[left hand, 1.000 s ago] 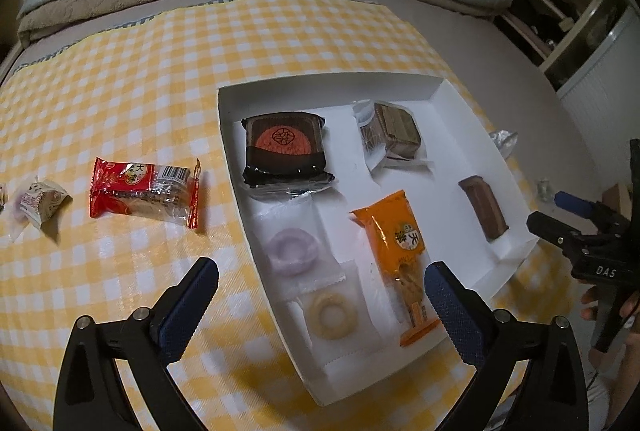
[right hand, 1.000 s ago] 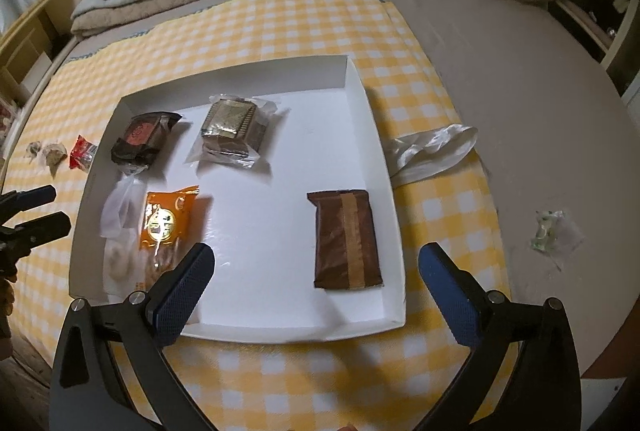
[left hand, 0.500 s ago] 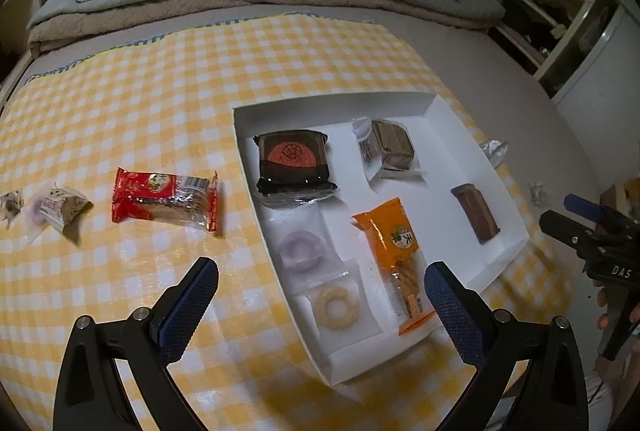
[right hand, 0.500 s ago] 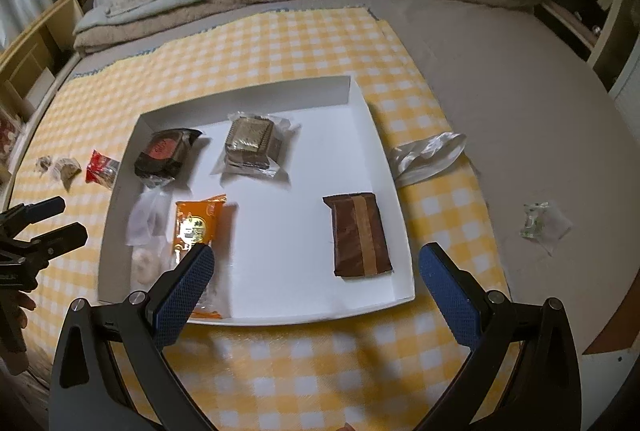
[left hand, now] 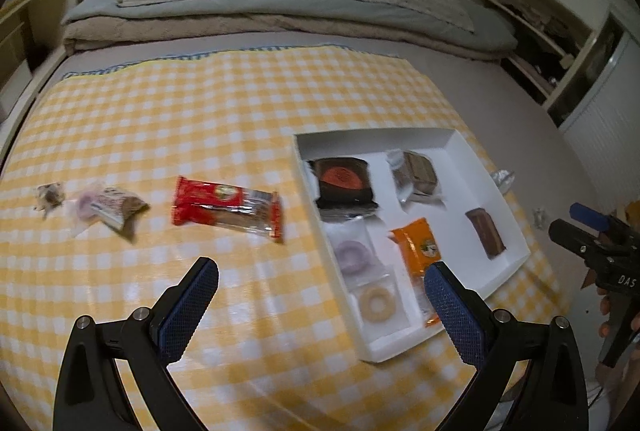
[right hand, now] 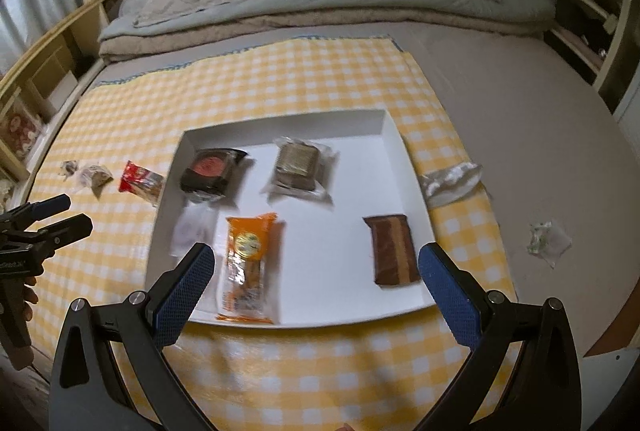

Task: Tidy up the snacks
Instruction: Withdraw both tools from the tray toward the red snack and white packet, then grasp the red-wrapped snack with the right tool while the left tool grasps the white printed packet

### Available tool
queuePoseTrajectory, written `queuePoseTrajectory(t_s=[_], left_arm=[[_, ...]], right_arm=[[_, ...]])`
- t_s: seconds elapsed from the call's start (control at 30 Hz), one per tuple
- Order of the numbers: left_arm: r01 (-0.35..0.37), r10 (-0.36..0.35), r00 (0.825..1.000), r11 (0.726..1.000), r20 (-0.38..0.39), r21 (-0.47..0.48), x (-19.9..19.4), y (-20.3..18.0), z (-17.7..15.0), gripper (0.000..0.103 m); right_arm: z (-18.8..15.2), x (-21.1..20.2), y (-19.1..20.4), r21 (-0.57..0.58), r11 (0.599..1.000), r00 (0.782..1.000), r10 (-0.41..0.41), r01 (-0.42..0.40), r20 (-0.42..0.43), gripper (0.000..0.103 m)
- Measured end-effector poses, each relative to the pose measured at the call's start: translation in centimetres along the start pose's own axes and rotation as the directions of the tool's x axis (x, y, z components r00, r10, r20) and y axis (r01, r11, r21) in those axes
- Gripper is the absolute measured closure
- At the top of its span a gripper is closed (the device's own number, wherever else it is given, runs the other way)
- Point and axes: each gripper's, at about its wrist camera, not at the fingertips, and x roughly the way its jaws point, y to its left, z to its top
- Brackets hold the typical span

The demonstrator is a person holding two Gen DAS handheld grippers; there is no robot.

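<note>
Both claws, left gripper [left hand: 318,301] and right gripper [right hand: 314,273], gape wide, empty. Red snack pack [left hand: 226,207] lies just left of the white tray [left hand: 516,231]. Looks light, crinkly, slippery; I'd pinch it mid-body.

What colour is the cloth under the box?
Yellow-and-white checks on the cloth, clearest from the right wrist.

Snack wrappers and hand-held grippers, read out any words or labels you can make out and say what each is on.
"DAS": on the body of the right hand-held gripper, left wrist view.
Red snack packet: printing too blurred to read.
Orange snack packet: round emblem, text unreadable.
Left hand-held gripper: partial lettering on its body, unreadable.
</note>
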Motion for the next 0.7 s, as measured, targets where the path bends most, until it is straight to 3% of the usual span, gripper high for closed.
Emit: queuePoseTrajectory(t_s=[0.7], left_arm=[[-0.118,0.124,0.989,0.99,0.082,-0.077,-7.9,9.4,-0.8,0.0]], right_arm=[[4.1,1.6,11.4,-0.114,0.981,0.983,0.165,-0.155,0.08,0.0]])
